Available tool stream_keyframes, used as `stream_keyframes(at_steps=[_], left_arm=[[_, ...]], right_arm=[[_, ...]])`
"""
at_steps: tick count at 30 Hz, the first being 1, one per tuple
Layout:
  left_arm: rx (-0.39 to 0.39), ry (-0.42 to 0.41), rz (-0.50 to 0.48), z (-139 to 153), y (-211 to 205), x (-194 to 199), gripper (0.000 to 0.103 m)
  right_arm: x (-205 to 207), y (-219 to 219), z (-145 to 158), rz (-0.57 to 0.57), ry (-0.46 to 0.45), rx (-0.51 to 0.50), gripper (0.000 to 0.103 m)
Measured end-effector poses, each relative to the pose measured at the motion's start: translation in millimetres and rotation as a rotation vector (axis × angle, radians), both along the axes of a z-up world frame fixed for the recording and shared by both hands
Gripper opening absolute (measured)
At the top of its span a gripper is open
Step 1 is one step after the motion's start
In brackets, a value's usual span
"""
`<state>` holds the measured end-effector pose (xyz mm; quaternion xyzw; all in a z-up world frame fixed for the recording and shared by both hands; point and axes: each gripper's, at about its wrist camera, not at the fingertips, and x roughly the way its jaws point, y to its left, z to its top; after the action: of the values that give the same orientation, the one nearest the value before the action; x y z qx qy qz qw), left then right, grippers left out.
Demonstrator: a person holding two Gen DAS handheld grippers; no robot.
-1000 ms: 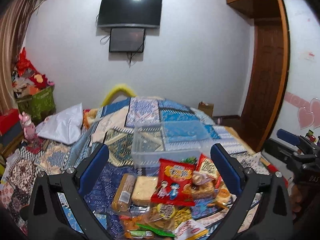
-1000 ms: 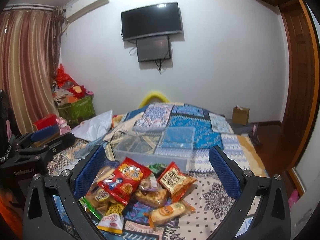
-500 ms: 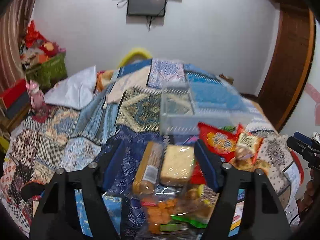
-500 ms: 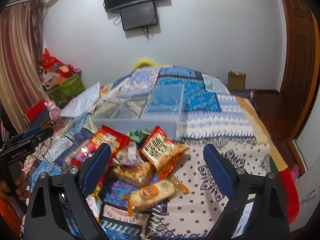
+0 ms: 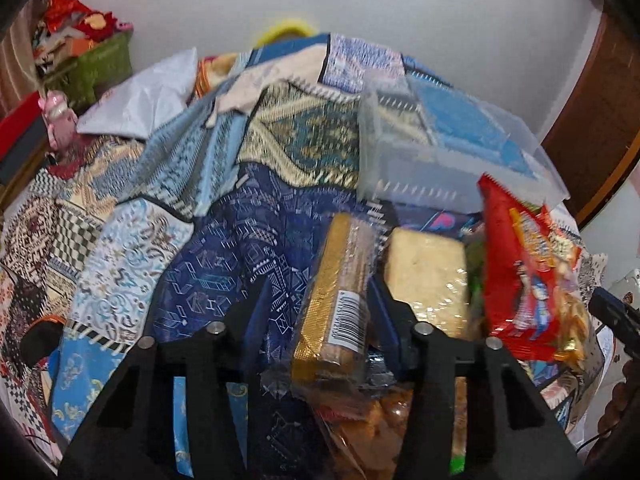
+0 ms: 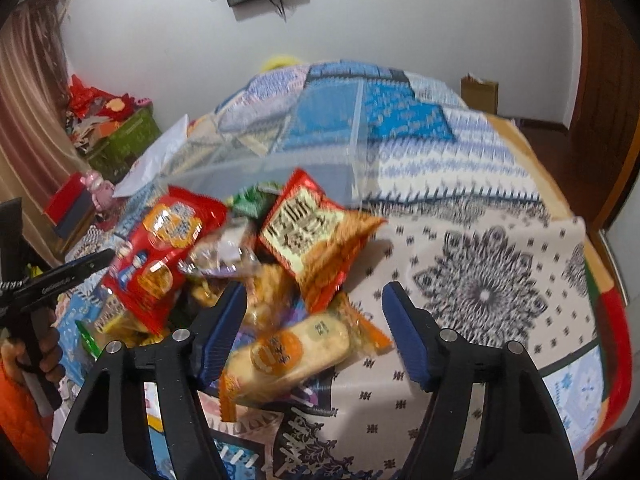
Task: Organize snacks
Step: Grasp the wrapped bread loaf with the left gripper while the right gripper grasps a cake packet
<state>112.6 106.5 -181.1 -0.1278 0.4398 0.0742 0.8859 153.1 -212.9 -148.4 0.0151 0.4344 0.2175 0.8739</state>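
The left gripper [image 5: 316, 312] is closed around the gold biscuit pack [image 5: 338, 292], long axis along the fingers; the right gripper [image 6: 314, 336] is held apart over the orange-labelled pack [image 6: 288, 354]; the clear bin [image 5: 448, 164] lies beyond on the bed.

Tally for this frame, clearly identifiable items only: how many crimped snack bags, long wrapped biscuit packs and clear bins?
Crimped snack bags: 2 (red, orange-red)
Long wrapped biscuit packs: 2 (gold, orange)
Clear plastic bin: 1
Total: 5
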Motion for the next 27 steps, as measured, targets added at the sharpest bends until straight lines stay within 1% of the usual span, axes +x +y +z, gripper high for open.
stream_keyframes(at_steps=[5,8,13,15,19,24,27], left_arm=[[-0.006,0.022,-0.021,-11.5,-0.9,7.5,0.048],[-0.009,0.027,-0.027,-13.2,0.2,11.5,0.048],[-0.085,0.061,-0.037,-16.8,10.9,20.1,0.048],[-0.099,0.081,-0.052,-17.5,13.1,24.2,0.048],[-0.078,0.113,-0.091,-18.1,13.6,33.3,0.048],[-0.039,0.161,-0.114,-26.4,12.7,45.6,0.048],[-0.030,0.173,-0.128,-29.2,12.6,49.5,0.043]], right_arm=[[1.4,2.9,-12.5,0.016,0.052,-0.013,0.067],[-0.8,3.9,-16.8,0.024,0.065,-0.031,0.067],[-1.8,-2.0,-16.1,0.024,0.085,-0.022,0.067],[-1.9,-5.5,-14.0,0.017,0.094,-0.009,0.067],[-3.7,-8.9,-12.2,-0.002,0.099,-0.030,0.067],[-10.3,-11.4,-13.2,0.007,0.141,0.013,0.067],[-12.7,-6.5,-17.0,0.022,0.156,0.014,0.067]])
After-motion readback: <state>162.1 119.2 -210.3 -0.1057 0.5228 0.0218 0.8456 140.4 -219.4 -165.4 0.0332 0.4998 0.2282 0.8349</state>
